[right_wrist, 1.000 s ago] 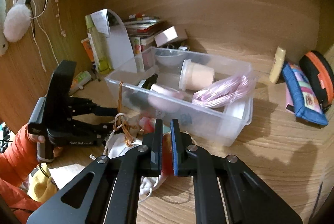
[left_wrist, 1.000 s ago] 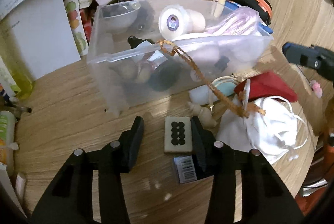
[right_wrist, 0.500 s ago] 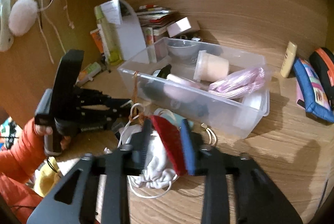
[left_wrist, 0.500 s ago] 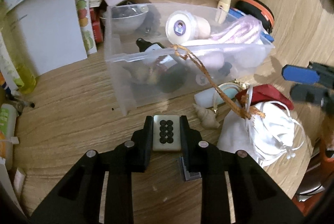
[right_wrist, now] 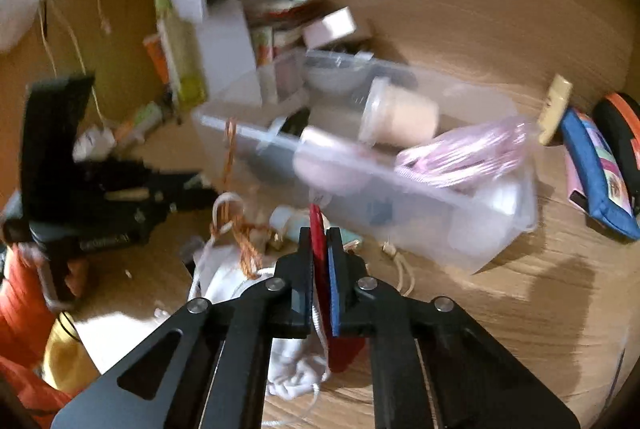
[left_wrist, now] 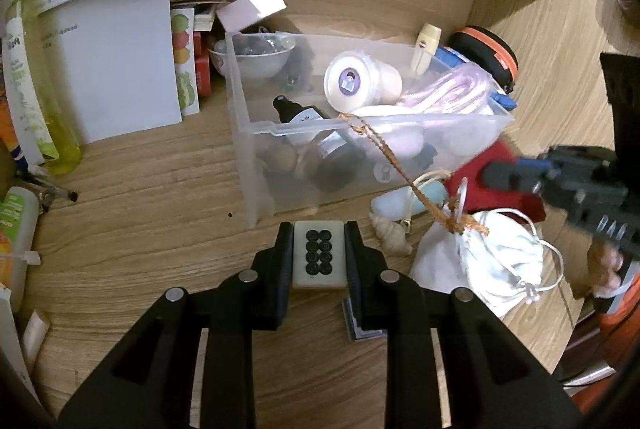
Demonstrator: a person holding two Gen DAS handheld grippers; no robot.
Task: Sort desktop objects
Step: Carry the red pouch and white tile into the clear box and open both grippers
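My left gripper (left_wrist: 319, 235) is shut on a cream mahjong tile (left_wrist: 319, 253) with black dots, on the wooden desk just in front of the clear plastic bin (left_wrist: 256, 133). My right gripper (right_wrist: 320, 233) is shut on a thin red flat item (right_wrist: 318, 241); in the left wrist view this red item (left_wrist: 492, 181) sits at the bin's right front corner. The bin (right_wrist: 496, 221) holds a white tub (left_wrist: 352, 81), a dark bottle (left_wrist: 316, 133), pink cord (left_wrist: 448, 93) and other things. The right wrist view is blurred.
A white mask (left_wrist: 496, 269) with an orange braided cord (left_wrist: 400, 169), a shell (left_wrist: 390, 233) and a barcode card (left_wrist: 364, 325) lie right of the tile. A white file stand (left_wrist: 116, 61), books and bottles stand left. Pouches (right_wrist: 596, 173) lie right of the bin.
My left gripper closed on the mahjong tile and moved nearer the bin. My right gripper opened around the red item, then shut on it and is moving, which blurs its view.
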